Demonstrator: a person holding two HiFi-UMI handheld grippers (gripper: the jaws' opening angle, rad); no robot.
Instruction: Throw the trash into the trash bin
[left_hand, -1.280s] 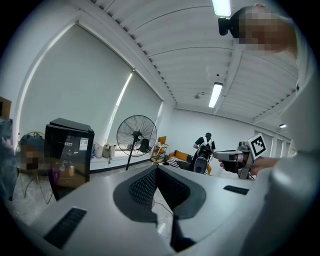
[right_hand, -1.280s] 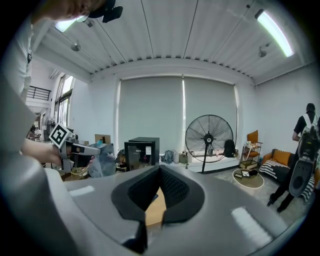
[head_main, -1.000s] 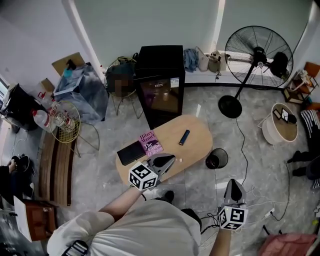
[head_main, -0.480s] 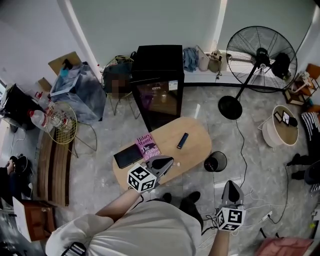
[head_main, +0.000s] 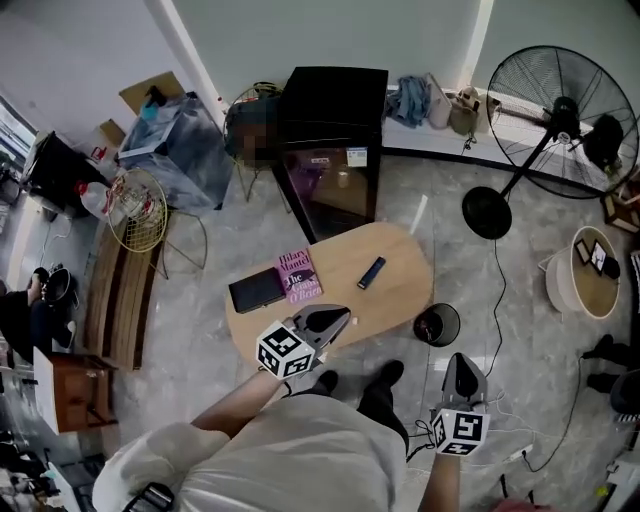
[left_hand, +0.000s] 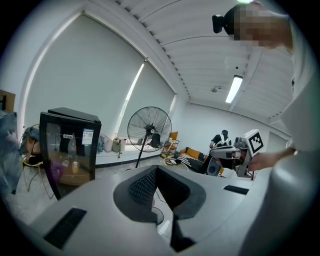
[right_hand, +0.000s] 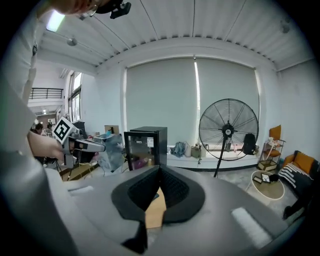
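1 oval wooden table (head_main: 400, 290), round black bin (head_main: 437, 325) beside, glossy grey floor (head_main: 540, 330)

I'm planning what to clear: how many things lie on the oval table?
3: a black pad at the left, a pink book beside it, a dark bar farther right. The left gripper may hide more.

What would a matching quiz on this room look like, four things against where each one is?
Things:
1 pink book
2 trash bin
3 standing fan
4 glass-door fridge

Places:
a on the floor at the oval table's right end
b far right, by the window ledge
c on the oval table
d straight beyond the table

Pairs: 1-c, 2-a, 3-b, 4-d
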